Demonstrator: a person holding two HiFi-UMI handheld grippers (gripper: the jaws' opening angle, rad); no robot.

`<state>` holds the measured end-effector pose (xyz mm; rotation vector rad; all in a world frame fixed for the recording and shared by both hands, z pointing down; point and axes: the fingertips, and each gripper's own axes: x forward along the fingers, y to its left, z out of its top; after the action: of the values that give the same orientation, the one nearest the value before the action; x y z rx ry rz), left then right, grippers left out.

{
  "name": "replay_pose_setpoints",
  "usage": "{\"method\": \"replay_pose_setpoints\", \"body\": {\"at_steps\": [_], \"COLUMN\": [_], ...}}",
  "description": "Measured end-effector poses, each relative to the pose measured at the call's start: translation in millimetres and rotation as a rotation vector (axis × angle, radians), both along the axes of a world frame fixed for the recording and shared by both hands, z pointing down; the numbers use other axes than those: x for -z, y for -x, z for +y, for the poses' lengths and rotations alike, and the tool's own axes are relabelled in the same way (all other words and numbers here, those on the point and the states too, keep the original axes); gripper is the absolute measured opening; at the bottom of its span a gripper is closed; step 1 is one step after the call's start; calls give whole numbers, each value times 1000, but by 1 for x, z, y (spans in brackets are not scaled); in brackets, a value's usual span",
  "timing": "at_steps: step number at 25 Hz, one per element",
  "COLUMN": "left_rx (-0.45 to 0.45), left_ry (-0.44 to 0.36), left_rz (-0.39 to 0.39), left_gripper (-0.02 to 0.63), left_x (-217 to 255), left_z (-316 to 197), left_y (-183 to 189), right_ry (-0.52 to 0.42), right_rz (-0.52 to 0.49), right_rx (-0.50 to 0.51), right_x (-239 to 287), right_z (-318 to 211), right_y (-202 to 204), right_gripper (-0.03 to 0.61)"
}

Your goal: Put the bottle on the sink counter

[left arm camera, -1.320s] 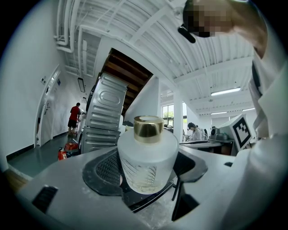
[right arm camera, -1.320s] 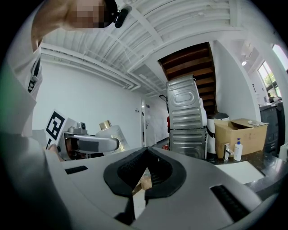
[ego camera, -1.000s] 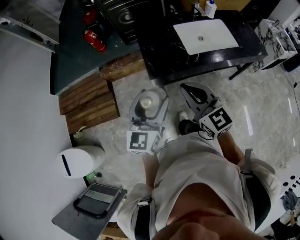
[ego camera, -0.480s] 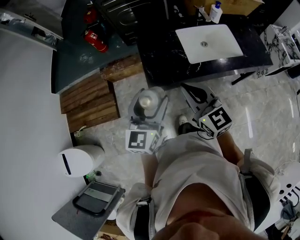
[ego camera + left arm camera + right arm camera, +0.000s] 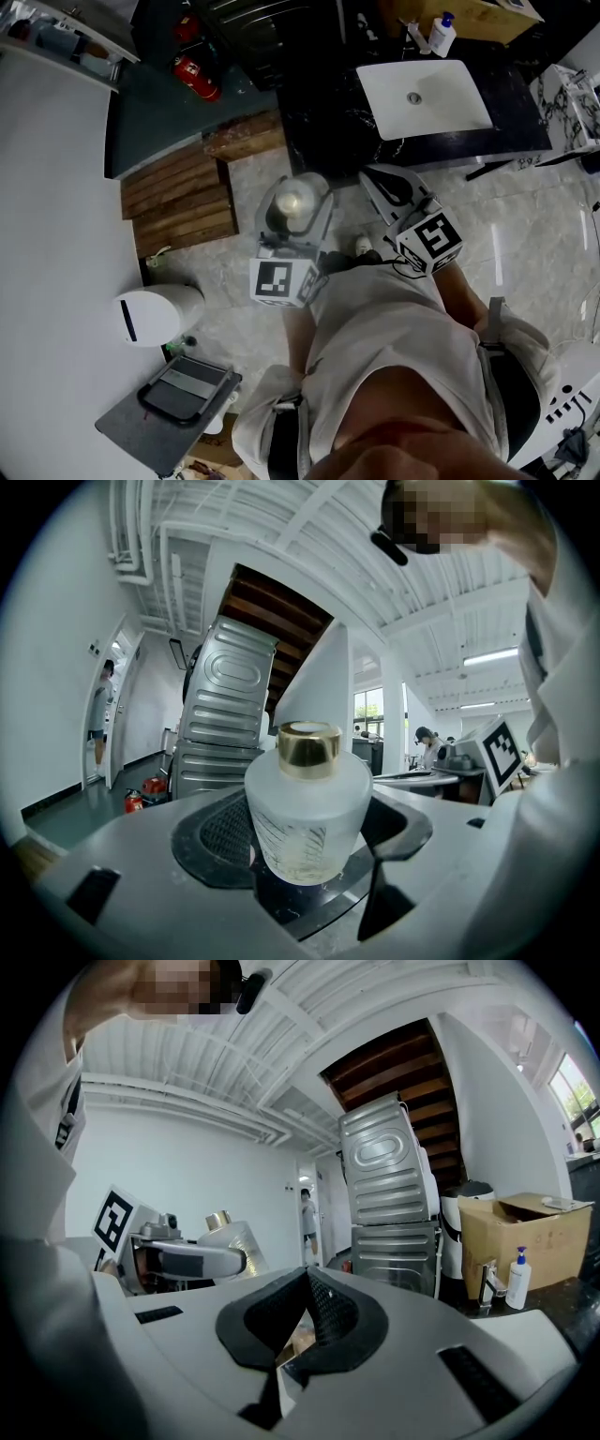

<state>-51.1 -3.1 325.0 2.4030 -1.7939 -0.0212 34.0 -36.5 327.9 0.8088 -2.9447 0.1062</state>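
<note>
So, the bottle is in my left gripper (image 5: 297,199) and the sink counter (image 5: 328,131) lies ahead.
The left jaws pinch the frosted glass bottle (image 5: 307,808) by its body. It stands upright across them, long axis vertical, gold cap (image 5: 308,749) pointing up, over the pale floor just short of the black counter's front edge. The counter lies forward and slightly right of these jaws, with the white basin (image 5: 424,97) further right. My right gripper (image 5: 305,1312) hangs nearer the basin, jaws pressed together on nothing. I judge the left should carry it forward, cap up.
</note>
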Motion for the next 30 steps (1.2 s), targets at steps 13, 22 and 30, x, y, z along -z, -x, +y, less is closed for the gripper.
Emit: {"method": "replay_pose_setpoints", "body": {"at_steps": [13, 22, 30], "left_rx": [22, -21, -71], "left_ry": [9, 12, 20], "left_rz": [-29, -24, -8], "left_gripper": [328, 328, 328], "left_x": [-4, -8, -12], "left_z": [-29, -66, -108], "left_y": [18, 39, 58], "right_ry": [6, 16, 21], "right_rz": [-24, -11, -2], "right_rx": [22, -14, -57], "right_x": [-7, -12, -15], "right_z": [-33, -66, -104], "right_y": [19, 40, 60], "right_gripper": [-2, -3, -2]}}
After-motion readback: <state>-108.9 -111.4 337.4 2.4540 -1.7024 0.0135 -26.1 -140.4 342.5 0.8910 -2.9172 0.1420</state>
